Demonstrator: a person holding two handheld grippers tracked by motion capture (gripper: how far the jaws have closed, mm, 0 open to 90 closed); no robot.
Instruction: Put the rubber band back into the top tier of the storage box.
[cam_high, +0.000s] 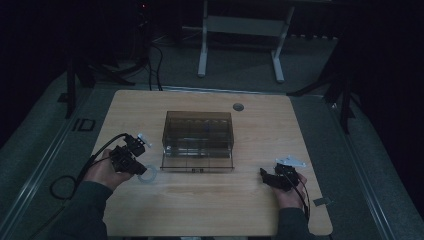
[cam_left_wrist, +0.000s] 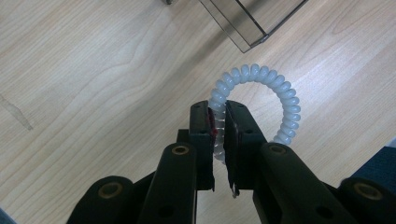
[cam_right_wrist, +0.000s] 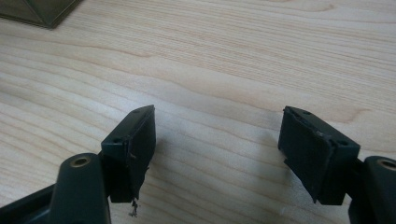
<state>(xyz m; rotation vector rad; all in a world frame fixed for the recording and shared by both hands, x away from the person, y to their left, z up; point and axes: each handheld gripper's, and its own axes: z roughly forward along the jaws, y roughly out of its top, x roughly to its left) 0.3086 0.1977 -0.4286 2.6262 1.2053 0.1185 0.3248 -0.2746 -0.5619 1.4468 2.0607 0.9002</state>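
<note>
Pale spiral hair tie (cam_left_wrist: 261, 100), a ring of translucent white coils, pinched at one side between the two black pads of the left gripper (cam_left_wrist: 218, 135), jaws clamped tight on the coil. Rest of the loop standing free past the fingertips, over bare wood. In the high view, same hair tie (cam_high: 147, 173) at the front left of the table (cam_high: 260, 210), just beside the front left corner of the smoky clear box (cam_high: 198, 140). Left gripper (cam_high: 137, 169) held in the person's left hand (cam_high: 102, 172), cable looping off the table edge. Right gripper (cam_right_wrist: 217, 144) well apart at the front right, jaws wide apart, nothing between them, plain tabletop beneath. Right hand (cam_high: 290, 192) low over the wood.
</note>
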